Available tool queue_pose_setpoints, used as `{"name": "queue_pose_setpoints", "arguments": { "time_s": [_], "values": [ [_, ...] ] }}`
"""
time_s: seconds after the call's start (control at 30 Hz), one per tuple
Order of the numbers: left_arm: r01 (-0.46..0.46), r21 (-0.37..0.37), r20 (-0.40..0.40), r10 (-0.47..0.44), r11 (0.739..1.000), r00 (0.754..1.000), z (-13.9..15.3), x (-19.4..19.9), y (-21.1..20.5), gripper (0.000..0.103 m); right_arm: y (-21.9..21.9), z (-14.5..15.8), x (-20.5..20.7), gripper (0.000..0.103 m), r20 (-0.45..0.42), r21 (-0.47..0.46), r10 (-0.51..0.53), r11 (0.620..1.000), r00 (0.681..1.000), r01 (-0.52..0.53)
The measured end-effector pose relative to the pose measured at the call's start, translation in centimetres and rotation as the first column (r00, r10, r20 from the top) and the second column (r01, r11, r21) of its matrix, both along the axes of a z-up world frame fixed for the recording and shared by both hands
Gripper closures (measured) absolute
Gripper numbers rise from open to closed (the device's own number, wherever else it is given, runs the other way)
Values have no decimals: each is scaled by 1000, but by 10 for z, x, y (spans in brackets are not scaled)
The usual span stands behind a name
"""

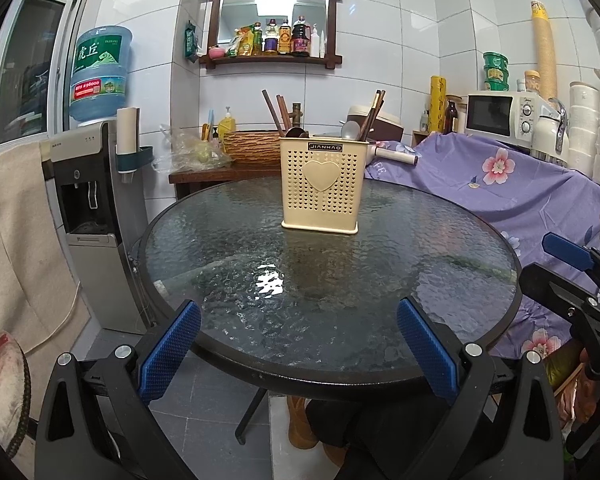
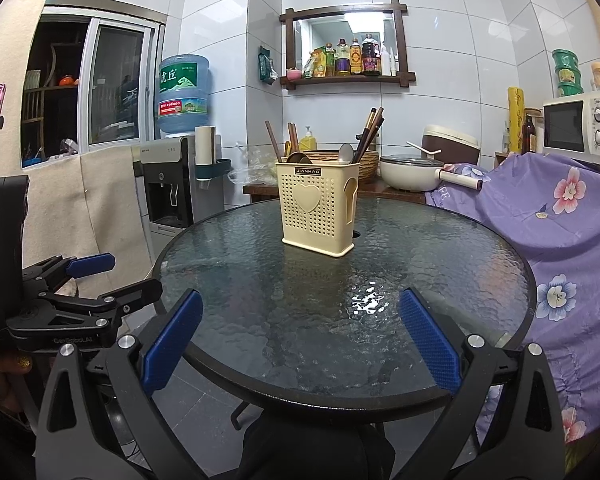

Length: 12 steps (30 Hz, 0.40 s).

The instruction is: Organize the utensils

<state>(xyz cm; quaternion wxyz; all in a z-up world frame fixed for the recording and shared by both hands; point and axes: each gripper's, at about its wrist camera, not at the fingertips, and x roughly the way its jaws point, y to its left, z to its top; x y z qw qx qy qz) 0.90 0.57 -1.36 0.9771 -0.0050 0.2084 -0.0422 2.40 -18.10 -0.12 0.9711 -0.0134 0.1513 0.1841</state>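
Note:
A cream perforated utensil holder [image 1: 322, 186] with a heart on its front stands upright on the far half of the round glass table [image 1: 220, 280]. It holds dark chopsticks [image 1: 374, 114], a metal spoon [image 1: 350, 130] and a dark wooden spoon [image 1: 296, 132]. It also shows in the right wrist view [image 2: 318, 208]. My left gripper [image 1: 298, 348] is open and empty at the table's near edge. My right gripper [image 2: 300, 340] is open and empty at the near edge too, and shows at the right of the left wrist view [image 1: 556, 268].
A water dispenser [image 1: 88, 216] stands left of the table. A purple floral cloth [image 1: 500, 184] covers furniture to the right, with a microwave [image 1: 500, 114] above it. A woven basket [image 1: 252, 146] and a white pot [image 2: 410, 170] sit on a wooden side table behind.

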Motion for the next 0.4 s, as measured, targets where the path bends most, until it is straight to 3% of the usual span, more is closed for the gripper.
{"name": "queue_pose_setpoints", "arguments": {
  "time_s": [0.4],
  "values": [
    [-4, 19, 0, 4, 1000, 1000, 0, 0, 0, 6, -1, 0, 0, 6, -1, 0, 1, 1000, 1000, -1]
  ]
}}
